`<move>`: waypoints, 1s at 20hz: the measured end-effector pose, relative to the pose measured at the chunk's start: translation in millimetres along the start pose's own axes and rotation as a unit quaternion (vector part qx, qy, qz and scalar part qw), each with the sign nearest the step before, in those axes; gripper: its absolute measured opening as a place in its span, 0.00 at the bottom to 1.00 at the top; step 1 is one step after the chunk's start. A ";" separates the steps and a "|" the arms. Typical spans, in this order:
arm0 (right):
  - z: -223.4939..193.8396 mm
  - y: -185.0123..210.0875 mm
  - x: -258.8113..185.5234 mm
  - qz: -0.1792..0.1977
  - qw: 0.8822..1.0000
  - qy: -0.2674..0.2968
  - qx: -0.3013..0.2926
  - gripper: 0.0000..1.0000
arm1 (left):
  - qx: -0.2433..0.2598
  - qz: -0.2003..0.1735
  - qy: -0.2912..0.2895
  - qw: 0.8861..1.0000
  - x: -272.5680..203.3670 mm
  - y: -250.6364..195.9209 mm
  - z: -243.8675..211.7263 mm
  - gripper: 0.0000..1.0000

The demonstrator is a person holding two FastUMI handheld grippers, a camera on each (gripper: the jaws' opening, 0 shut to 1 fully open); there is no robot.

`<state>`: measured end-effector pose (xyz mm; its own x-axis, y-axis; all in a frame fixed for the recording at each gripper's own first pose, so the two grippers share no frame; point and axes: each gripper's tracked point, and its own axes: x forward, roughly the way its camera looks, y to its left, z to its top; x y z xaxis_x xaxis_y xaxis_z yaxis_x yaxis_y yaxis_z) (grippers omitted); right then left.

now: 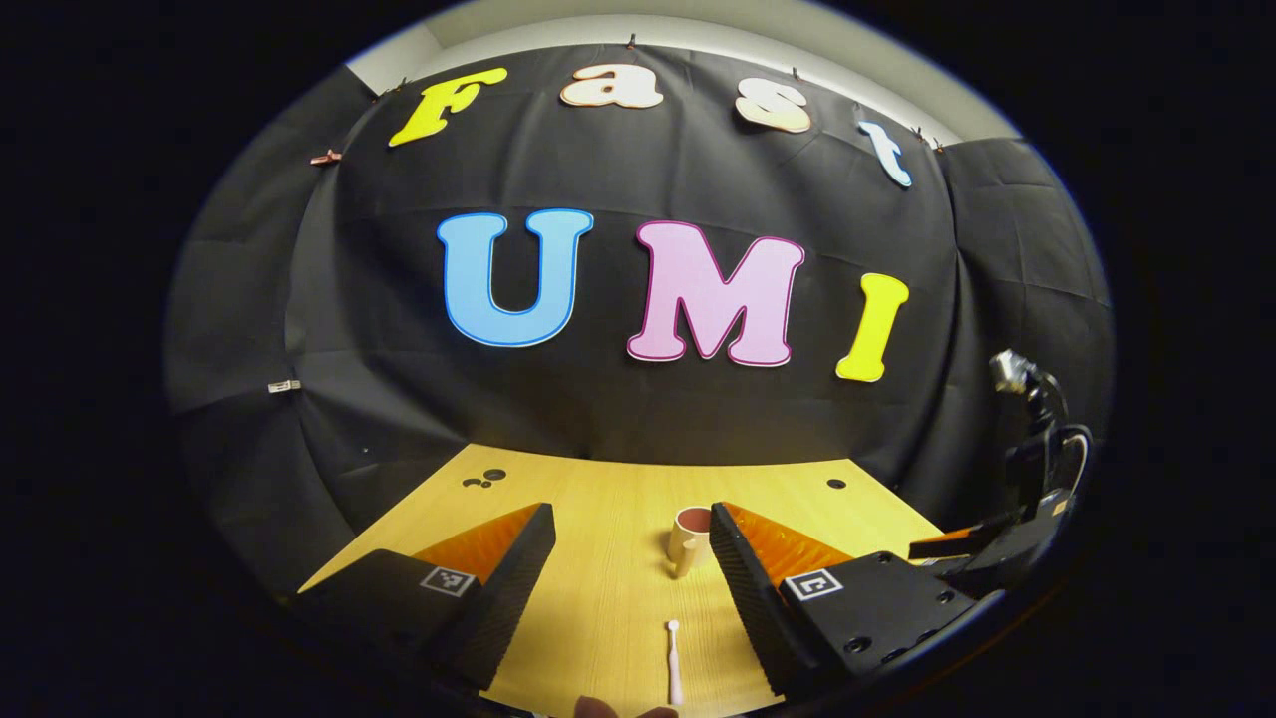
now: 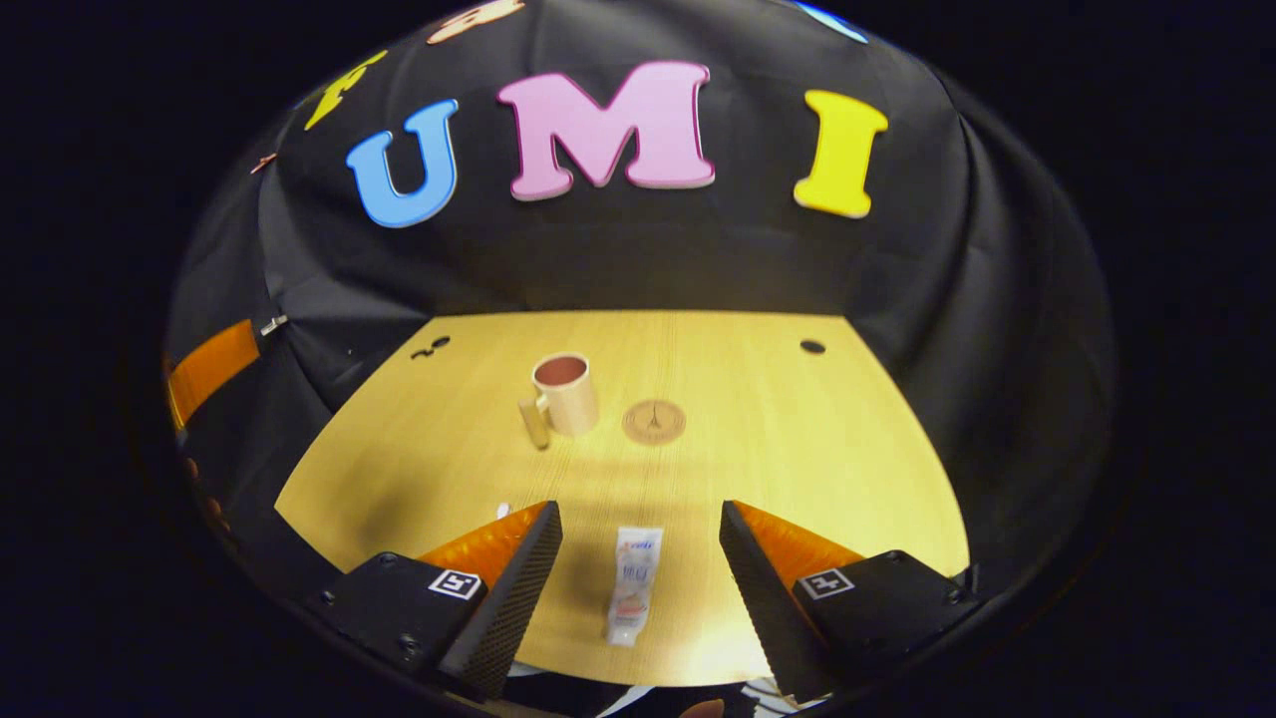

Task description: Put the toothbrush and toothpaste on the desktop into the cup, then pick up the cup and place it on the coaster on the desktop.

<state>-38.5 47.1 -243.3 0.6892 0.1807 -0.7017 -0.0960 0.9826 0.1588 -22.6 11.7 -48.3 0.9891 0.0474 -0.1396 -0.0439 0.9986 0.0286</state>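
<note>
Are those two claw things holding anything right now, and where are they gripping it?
Nothing. The left gripper is open above the toothbrush; the right gripper is open around the toothpaste, not touching it.

Both views look forward over the near edge of the bench [image 2: 797, 449] toward the booth's cloth wall, the left gripper view lower and nearer, and both take in the cup [image 1: 690, 539].
</note>
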 end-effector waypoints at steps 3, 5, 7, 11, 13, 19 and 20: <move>-43.8 2.2 27.0 0.005 0.997 0.072 0.020 0.98 | 0.007 0.006 0.008 1.000 -7.0 1.3 -7.2 0.97; -69.4 2.1 50.4 0.003 0.994 0.110 0.018 0.98 | 0.010 0.010 0.015 1.000 -10.3 3.2 -12.7 0.97; -86.6 4.5 61.3 0.002 0.990 0.143 0.014 0.98 | 0.009 0.015 0.025 1.000 -12.7 6.3 -18.9 0.96; -115.0 6.8 86.4 -0.007 0.982 0.190 0.015 0.97 | 0.006 0.025 0.038 0.999 -15.1 8.9 -28.3 0.97; -121.4 7.9 97.5 -0.011 0.979 0.205 0.013 0.96 | 0.005 0.028 0.042 0.999 -15.7 9.6 -30.9 0.97; -134.4 2.8 113.1 -0.028 0.971 0.239 -0.001 0.94 | 0.003 0.038 0.056 0.998 -15.4 13.7 -41.1 0.97; -136.4 1.9 114.3 -0.031 0.969 0.244 -0.002 0.91 | 0.002 0.040 0.058 0.998 -14.4 15.3 -43.9 0.97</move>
<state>-57.9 75.4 -418.0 0.2723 0.1187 -0.9549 -0.0696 0.9922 0.1035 -43.8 27.2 -89.3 0.9594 0.1293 -0.2505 -0.1209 0.9915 0.0486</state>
